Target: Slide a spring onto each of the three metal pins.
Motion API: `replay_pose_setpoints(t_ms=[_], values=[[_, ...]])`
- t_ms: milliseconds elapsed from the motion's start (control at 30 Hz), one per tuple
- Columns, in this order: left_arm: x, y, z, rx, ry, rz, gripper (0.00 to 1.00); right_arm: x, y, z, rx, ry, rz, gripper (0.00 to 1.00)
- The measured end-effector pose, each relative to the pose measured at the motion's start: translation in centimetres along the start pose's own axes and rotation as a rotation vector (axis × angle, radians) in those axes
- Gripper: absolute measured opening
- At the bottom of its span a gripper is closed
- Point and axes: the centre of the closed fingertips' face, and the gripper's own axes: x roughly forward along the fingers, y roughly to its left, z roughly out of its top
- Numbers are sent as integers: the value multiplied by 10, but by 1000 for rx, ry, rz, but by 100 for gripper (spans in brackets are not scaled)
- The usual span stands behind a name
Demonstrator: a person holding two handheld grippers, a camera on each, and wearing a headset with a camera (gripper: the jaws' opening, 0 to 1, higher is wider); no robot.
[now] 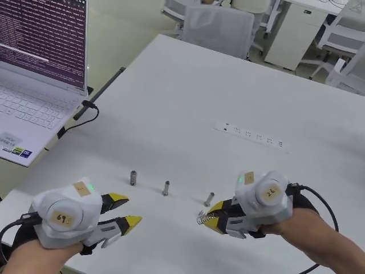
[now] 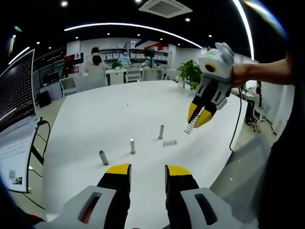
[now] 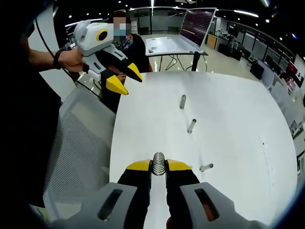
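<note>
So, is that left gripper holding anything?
No, the left gripper is open with nothing between its yellow tips; the right gripper holds the spring.

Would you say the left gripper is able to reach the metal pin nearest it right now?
Probably yes: the left gripper is open, with only bare table between it and that pin.

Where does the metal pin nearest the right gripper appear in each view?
Head view: the pin, lower centre, rightmost of three.
Left gripper view: pin, centre, rightmost, beside a loose spring.
Right gripper view: pin, lower right, nearest.
Shared landmark: the laptop.
</note>
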Motion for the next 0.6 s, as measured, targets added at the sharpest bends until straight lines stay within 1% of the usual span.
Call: replay_pose_setpoints(t_ms=[67, 133, 233, 333, 433, 600], values=[[-1, 5, -5, -15, 2, 14, 24, 5, -3, 1, 6, 9, -2, 9], [-3, 8, -7, -26, 0, 20, 27, 8, -5, 3, 5, 15, -5, 9], [-7, 13, -11, -39, -3, 29, 29, 14, -10, 11, 1, 15, -7, 9], [-10, 16, -13, -39, -1, 30, 31, 18, -16, 17, -3, 17, -12, 9], [-12, 21, -17, -36, 10, 39, 34, 22, -22, 22, -11, 24, -18, 9], [-16, 24, -17, -41, 8, 37, 38, 29, -32, 33, -22, 26, -24, 9]])
